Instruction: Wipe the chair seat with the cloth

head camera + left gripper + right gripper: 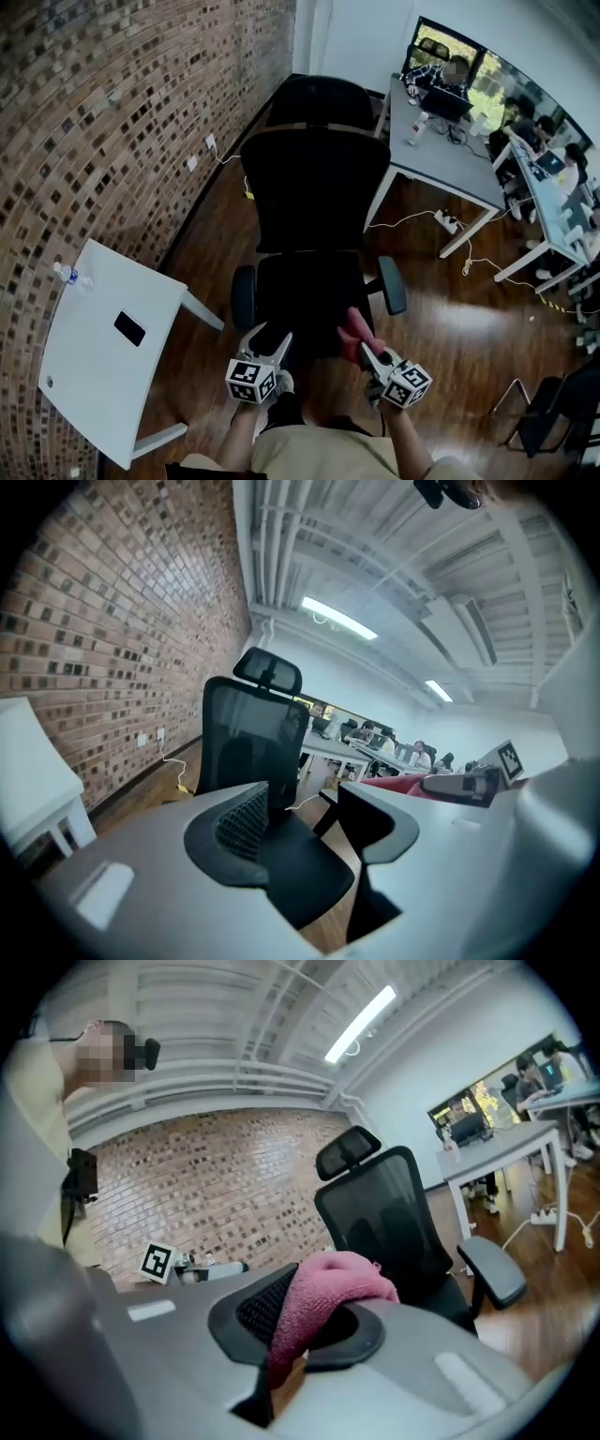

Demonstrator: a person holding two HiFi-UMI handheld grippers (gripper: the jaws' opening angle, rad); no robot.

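Cloth (pixel 323 1299) pinched in right tool (pixel 367 349), near front edge of seat (pixel 305 286). Left tool (pixel 270 343) spread, empty. Cloth should be pressed flat and swept in overlapping passes.

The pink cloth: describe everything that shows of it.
The pink cloth looks like soft, fuzzy terry fabric, bunched into a rounded lump. The right gripper is shut on it: the cloth bulges over the top of the jaws and a fold hangs down between them. In the head view it sits over the front right edge of the black chair seat; whether it touches the seat cannot be told.
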